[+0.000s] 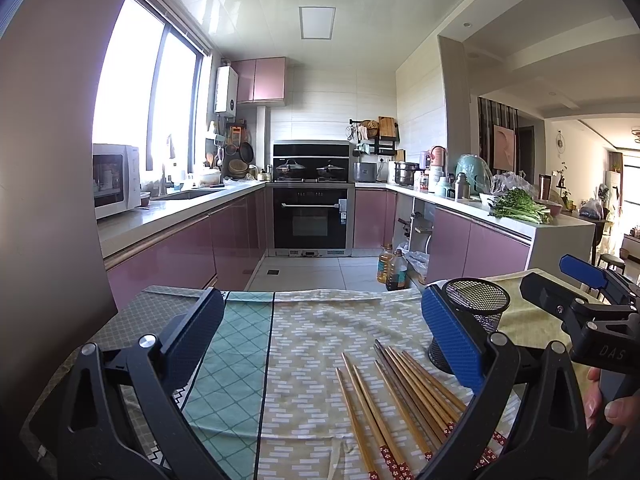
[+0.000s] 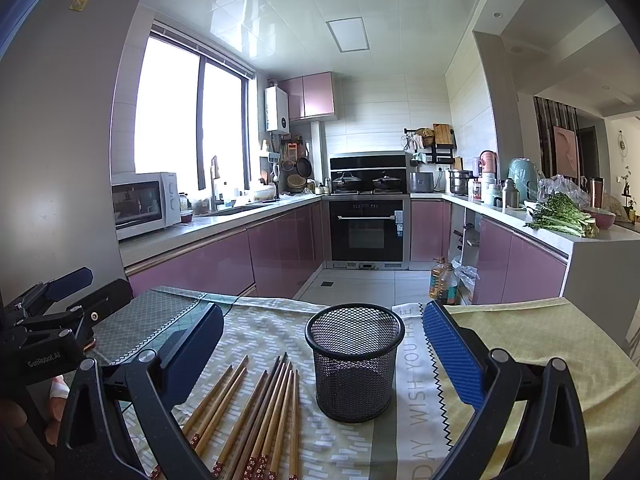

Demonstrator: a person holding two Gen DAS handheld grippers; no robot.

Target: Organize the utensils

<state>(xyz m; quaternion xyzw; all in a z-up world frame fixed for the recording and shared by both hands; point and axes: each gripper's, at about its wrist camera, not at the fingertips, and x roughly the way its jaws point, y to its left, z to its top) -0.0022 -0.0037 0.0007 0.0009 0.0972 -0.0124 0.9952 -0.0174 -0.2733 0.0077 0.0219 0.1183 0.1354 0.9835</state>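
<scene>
**A lived-in home kitchen**

Pink-fronted cabinets (image 2: 224, 264) run in a U under pale counters. A built-in oven (image 2: 368, 228) sits below a hob with two lidded pans (image 2: 366, 182). A microwave (image 2: 144, 204) stands beside the sink (image 2: 236, 210) under a wide window (image 2: 188, 112). Leafy greens (image 2: 560, 216) lie on the right counter, oil bottles (image 2: 442, 280) stand on the tiled floor, and a living room (image 1: 592, 184) opens beyond.

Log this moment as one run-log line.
stage: start | left gripper: open | right gripper: open | chopsticks: loose on cloth | mesh holder: upright, empty
</scene>
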